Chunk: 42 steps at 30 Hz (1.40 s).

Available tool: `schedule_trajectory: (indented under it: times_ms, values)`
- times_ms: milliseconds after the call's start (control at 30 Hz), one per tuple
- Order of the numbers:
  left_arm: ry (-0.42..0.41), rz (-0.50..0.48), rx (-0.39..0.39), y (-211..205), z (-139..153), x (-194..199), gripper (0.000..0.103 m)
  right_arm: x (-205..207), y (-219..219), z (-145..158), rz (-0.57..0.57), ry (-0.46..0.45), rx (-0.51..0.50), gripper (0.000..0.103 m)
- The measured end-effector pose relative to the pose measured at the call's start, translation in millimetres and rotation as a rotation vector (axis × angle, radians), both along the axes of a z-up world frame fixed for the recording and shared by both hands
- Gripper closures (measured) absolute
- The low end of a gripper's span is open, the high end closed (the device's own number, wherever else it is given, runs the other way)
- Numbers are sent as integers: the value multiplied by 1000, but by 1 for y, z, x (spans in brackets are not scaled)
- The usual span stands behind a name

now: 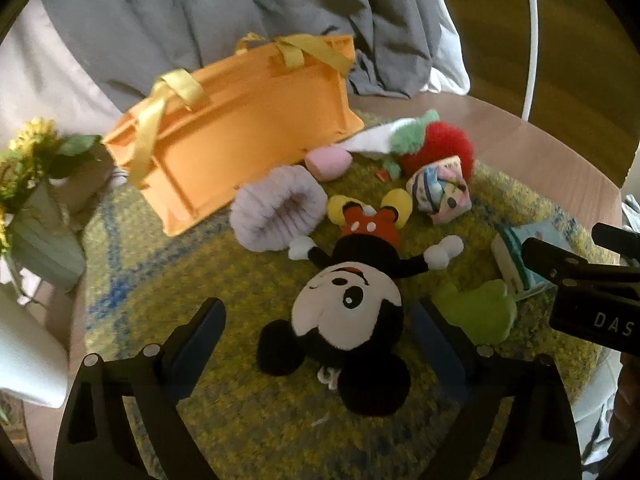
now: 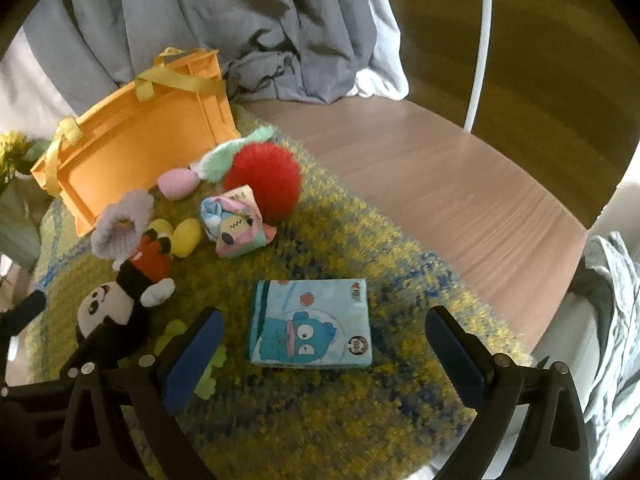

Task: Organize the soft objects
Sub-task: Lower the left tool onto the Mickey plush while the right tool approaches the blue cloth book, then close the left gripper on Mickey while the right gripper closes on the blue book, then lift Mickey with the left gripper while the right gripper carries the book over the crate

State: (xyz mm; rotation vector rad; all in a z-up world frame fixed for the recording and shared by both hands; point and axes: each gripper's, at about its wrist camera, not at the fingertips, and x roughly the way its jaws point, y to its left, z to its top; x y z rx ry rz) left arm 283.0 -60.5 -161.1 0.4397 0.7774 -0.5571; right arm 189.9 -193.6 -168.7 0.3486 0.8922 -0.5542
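A Mickey Mouse plush (image 1: 348,300) lies on its back on the yellow rug (image 1: 248,412), head toward me. My left gripper (image 1: 320,336) is open, its fingers either side of the plush's head. My right gripper (image 2: 324,344) is open around a light-blue tissue pack (image 2: 310,324) lying flat on the rug. An orange fabric bag (image 1: 240,120) with yellow handles stands at the back left. Near it lie a lilac scrunchie (image 1: 276,208), a pink soft piece (image 1: 328,162), a red pom-pom toy (image 1: 438,146) and a pastel printed bundle (image 1: 438,192). A green soft toy (image 1: 480,308) lies right of Mickey.
Grey bedding (image 1: 224,12) hangs behind the bag. A vase of yellow flowers (image 1: 32,184) stands at the left. Bare wooden tabletop (image 2: 440,184) extends right of the rug. A white pole (image 2: 480,40) rises at the back right.
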Motion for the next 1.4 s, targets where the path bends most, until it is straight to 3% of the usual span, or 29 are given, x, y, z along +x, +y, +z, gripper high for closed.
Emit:
schedule_trajectory:
  times_ms: [267,467,567,800,1100,1400]
  values:
    - [69,-67,9,-13,-23,9,25,13,-2,-20,4,44,28,2]
    - [91,-70,9,-16,-27,13,39,18,-6,-27,3,65,60,18]
    - [95,-69,-3,-14,-27,14,41,18,-6,-29,4,72,79,29]
    - [94,-73,-32,-8,-21,11,42,15,1,-23,4,69,59,30]
    - [52,-34,-105,10,10,-7,43,1,14,10,-1,10,-11,30]
    - [-6,58,-196,24,58,-15,42,-7,21,63,68,-110,-58,30]
